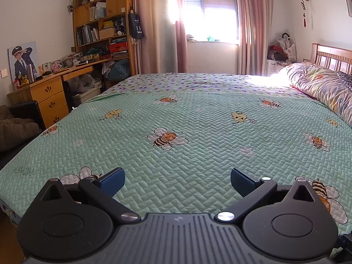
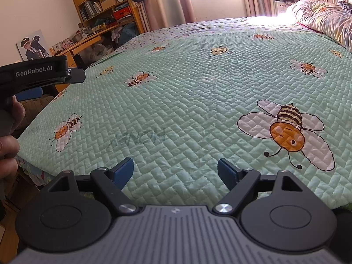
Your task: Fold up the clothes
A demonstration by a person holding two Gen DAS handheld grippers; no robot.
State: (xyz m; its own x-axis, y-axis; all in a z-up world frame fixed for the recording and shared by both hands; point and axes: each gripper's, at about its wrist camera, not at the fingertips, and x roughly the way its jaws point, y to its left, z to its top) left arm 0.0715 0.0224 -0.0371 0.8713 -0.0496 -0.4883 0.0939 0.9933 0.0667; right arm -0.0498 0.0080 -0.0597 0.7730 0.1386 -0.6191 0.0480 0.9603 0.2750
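No garment shows in either view. My left gripper [image 1: 177, 183] hangs open over the near edge of the bed, its blue pads wide apart with only the green bee-print bedspread [image 1: 198, 132] between them. My right gripper [image 2: 175, 173] is open too, above the same bedspread [image 2: 187, 92] near a large bee print. In the right wrist view the left gripper [image 2: 41, 81] appears from the side at the far left, held by a hand [image 2: 10, 136].
A rolled floral quilt [image 1: 319, 85] lies at the headboard end on the right. A wooden desk and shelves [image 1: 66, 83] stand left of the bed, with curtains and a bright window [image 1: 211, 15] behind. A dark chair [image 1: 15, 123] sits by the bed's left corner.
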